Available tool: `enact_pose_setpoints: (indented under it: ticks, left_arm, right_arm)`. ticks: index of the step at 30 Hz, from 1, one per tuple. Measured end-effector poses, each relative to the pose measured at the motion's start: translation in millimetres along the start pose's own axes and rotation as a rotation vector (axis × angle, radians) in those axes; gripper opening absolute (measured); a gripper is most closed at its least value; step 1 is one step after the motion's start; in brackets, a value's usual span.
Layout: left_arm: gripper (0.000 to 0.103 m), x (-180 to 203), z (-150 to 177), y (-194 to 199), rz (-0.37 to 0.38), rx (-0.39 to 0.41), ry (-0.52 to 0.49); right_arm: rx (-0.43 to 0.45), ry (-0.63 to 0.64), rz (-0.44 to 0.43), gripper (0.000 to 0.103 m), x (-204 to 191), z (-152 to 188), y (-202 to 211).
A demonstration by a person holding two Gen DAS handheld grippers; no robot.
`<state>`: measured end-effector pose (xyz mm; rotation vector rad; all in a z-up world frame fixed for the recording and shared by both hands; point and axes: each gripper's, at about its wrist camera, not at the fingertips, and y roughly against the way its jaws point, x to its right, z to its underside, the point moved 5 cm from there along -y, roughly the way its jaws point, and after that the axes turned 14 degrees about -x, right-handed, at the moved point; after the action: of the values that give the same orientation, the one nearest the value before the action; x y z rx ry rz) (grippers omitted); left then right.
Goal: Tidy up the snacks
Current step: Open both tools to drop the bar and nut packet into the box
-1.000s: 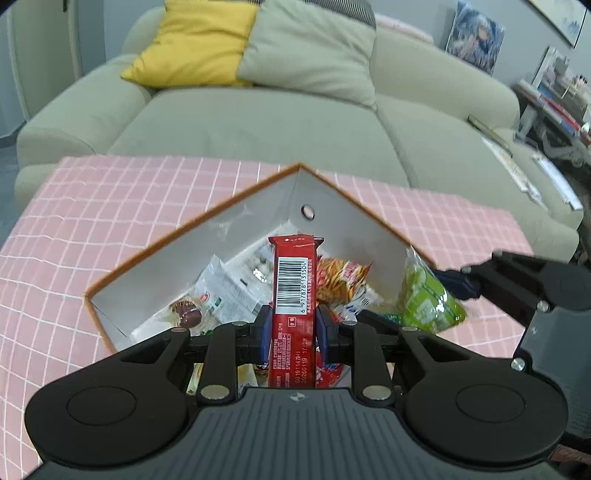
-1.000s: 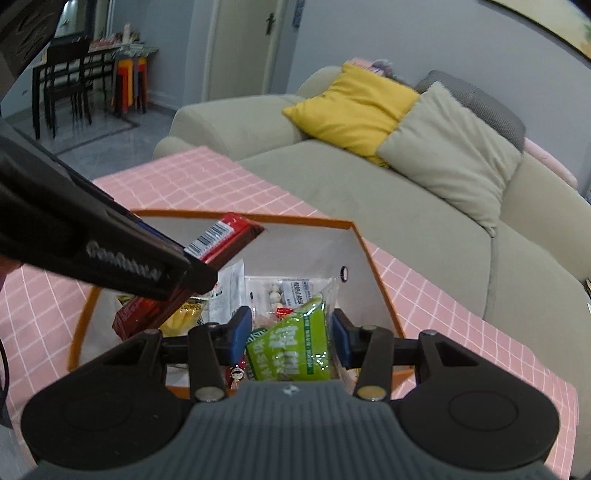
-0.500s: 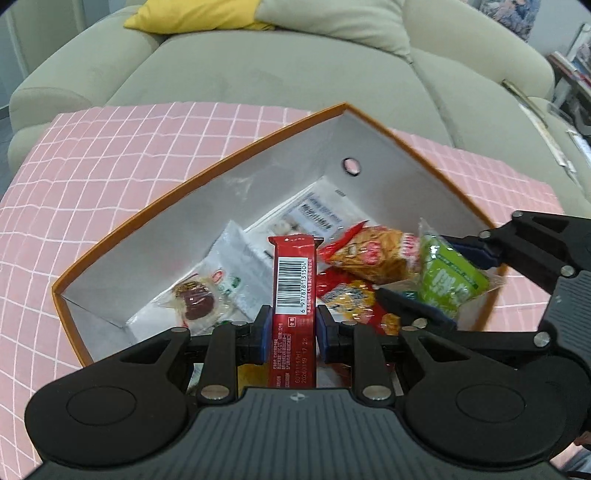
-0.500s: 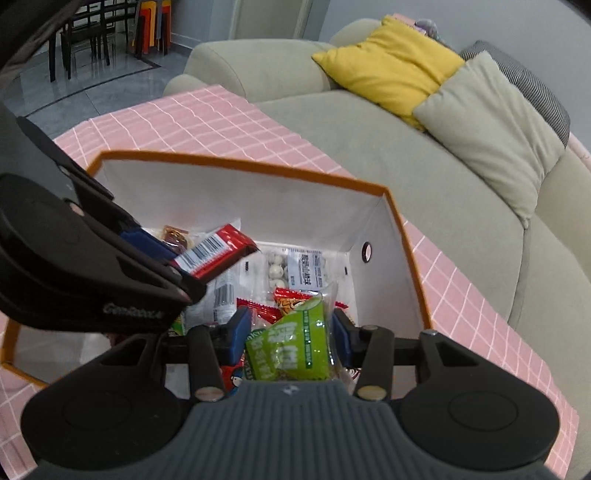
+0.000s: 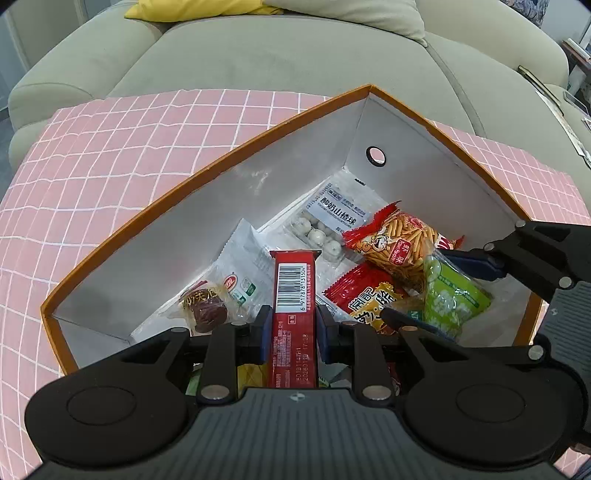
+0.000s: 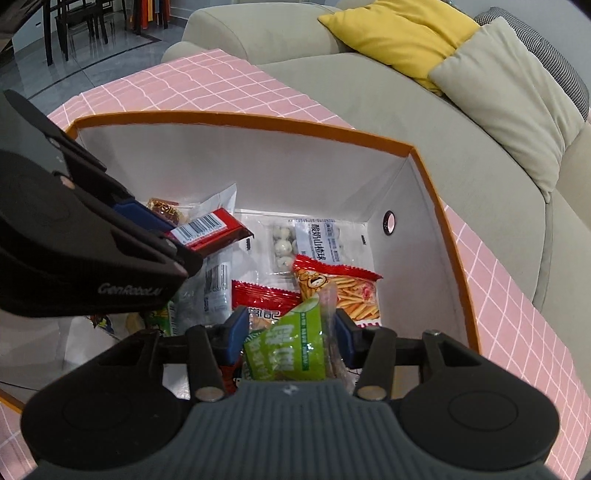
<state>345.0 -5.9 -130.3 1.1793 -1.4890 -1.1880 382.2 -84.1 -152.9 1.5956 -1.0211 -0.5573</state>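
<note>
An orange-rimmed white box (image 5: 207, 168) (image 6: 258, 123) stands on the pink checked cloth and holds several snack packets. My left gripper (image 5: 293, 328) is shut on a red bar (image 5: 293, 291) with a barcode and holds it upright low inside the box. The right wrist view shows that bar (image 6: 207, 230) sticking out of the left gripper (image 6: 177, 251). My right gripper (image 6: 290, 328) hangs over the box's right side. Its jaws are opening, and a green packet (image 6: 291, 343) (image 5: 450, 299) sits tilted and loose between them. Its clear right edge stands apart from the right pad.
Inside the box lie an orange stick-snack bag (image 5: 399, 243), a red-and-yellow packet (image 5: 365, 299), a clear packet of white balls (image 5: 325, 221) and a date sweet (image 5: 207, 310). A grey-green sofa (image 5: 295, 55) with a yellow cushion (image 6: 399, 33) stands behind the table.
Both grippers have sunk toward and into the box with their snacks. The right jaws have spread a little and the green packet has tilted between them.
</note>
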Motion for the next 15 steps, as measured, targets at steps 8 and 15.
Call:
enact_pose_setpoints:
  ticks: [8, 15]
  left_arm:
    - [0.042, 2.7, 4.3, 15.0, -0.008, 0.020, -0.027]
    - [0.066, 5.0, 11.8, 50.5, -0.010, 0.102, -0.032]
  right_arm:
    - [0.015, -0.015, 0.026, 0.054, 5.1, -2.2, 16.6]
    - [0.068, -0.042, 0.075, 0.075, 5.5, 1.9, 46.4]
